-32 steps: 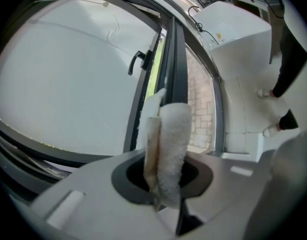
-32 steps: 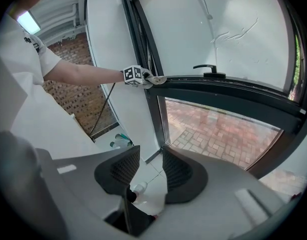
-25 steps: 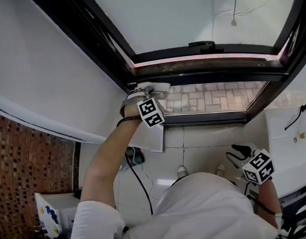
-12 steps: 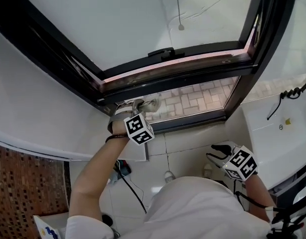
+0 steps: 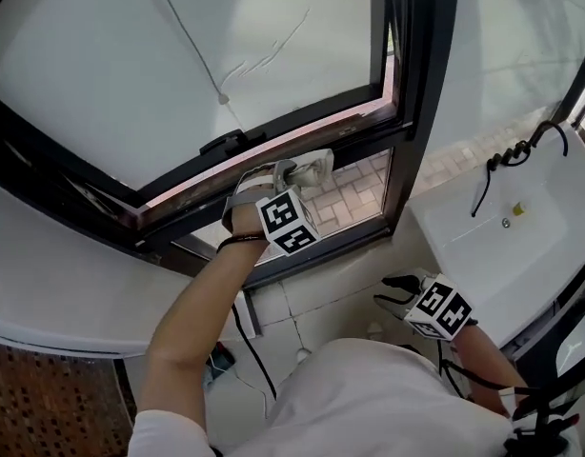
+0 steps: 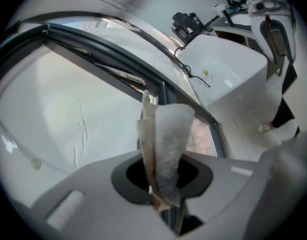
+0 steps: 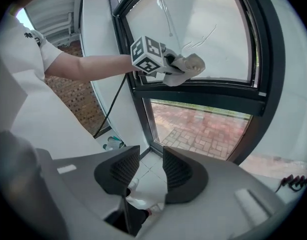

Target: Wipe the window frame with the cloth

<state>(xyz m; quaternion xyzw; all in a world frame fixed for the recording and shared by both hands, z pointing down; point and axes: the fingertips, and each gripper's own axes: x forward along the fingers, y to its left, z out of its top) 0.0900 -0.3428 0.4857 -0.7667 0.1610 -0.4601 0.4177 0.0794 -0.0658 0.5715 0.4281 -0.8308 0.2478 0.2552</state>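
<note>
My left gripper (image 5: pixel 291 181) is shut on a pale folded cloth (image 5: pixel 308 170), raised against the dark window frame (image 5: pixel 302 136) at the lower rail of the open sash. The cloth (image 6: pixel 166 149) stands upright, pinched between the jaws, with the frame (image 6: pixel 158 91) right behind it. From the right gripper view the left gripper (image 7: pixel 166 66) and cloth (image 7: pixel 188 65) rest on the frame's horizontal bar (image 7: pixel 203 96). My right gripper (image 5: pixel 393 291) hangs low at the right, open and empty, its pads (image 7: pixel 124 170) apart.
A white washbasin (image 5: pixel 493 231) with a dark faucet (image 5: pixel 521 146) stands at the right. A black cable (image 5: pixel 250 350) runs down the tiled wall below the window. Brick paving (image 5: pixel 345 193) shows through the lower pane. A vertical frame post (image 5: pixel 421 84) rises right of the cloth.
The left gripper has slid the cloth rightward along the frame's rail, toward the vertical post. The head view has swung round. The right gripper stays low and open.
</note>
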